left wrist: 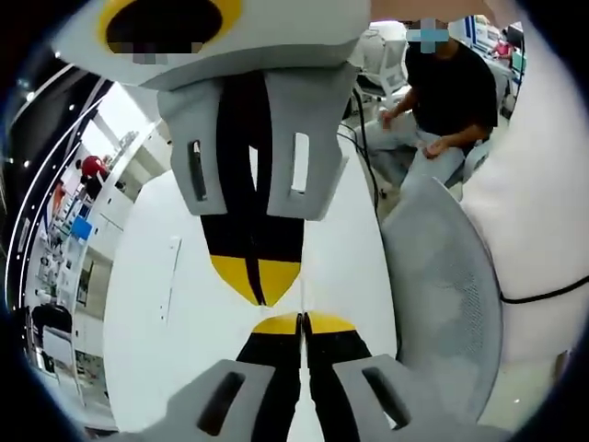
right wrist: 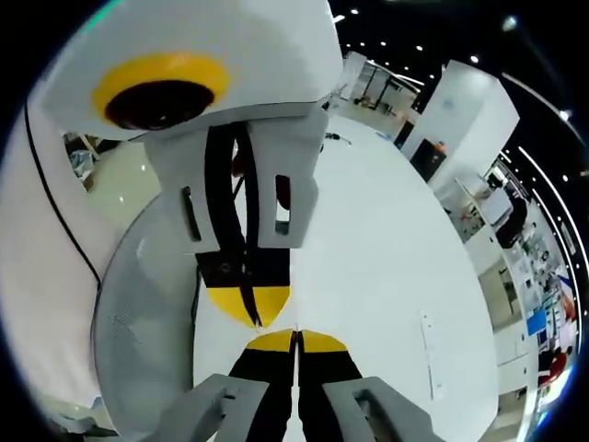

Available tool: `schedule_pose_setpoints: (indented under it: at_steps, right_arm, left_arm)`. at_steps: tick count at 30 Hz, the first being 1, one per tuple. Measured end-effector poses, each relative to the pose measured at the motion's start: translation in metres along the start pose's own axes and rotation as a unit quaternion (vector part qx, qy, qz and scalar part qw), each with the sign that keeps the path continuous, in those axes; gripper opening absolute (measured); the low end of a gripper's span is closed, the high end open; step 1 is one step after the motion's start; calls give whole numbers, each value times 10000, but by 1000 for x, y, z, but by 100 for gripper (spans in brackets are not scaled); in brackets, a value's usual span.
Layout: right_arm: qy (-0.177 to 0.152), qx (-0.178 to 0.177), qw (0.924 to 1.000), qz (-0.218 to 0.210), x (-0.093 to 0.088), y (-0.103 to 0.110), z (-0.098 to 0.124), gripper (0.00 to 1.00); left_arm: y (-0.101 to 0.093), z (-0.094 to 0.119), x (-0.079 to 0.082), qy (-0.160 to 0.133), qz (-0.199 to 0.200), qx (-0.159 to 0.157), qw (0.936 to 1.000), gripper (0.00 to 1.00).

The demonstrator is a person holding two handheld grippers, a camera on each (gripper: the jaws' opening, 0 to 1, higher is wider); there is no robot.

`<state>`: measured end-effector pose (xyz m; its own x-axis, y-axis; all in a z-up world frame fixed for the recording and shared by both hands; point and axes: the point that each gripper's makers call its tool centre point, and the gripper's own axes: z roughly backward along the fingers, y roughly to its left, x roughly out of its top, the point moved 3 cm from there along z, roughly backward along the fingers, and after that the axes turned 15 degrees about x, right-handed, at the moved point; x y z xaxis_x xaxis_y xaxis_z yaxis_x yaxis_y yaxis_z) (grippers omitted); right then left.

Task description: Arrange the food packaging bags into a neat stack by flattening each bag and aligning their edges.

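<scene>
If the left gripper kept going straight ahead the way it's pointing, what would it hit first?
Most likely the right gripper: its shut yellow tips sit nose to nose with the left gripper, just ahead of it above the white table.

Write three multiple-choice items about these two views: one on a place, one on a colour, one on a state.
1. In the left gripper view, on which side of the white table does the grey mesh chair stand?
A) left
B) right
C) on top of it

2. What colour are the tips of the right gripper?
A) yellow
B) red
C) green

3. How do the jaws of the left gripper stand?
A) wide open
B) shut on a bag
C) shut, with nothing between them

Answers:
1 B: the chair's back rises along the table's right edge in that view.
2 A: both jaws end in yellow above the black.
3 C: the jaws meet in one thin line, and nothing is caught in it.
</scene>
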<state>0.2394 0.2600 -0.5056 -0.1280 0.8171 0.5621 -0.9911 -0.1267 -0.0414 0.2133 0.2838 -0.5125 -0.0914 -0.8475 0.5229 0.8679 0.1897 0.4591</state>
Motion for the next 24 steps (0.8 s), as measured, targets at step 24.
schedule_pose_setpoints:
  at_steps: [24]
  right_arm:
    - [56, -369, 9989, -291, -14, -15, 10, 0]
  left_arm:
    - [-20, 8, -4, 51, -25, -175, 9998, 0]
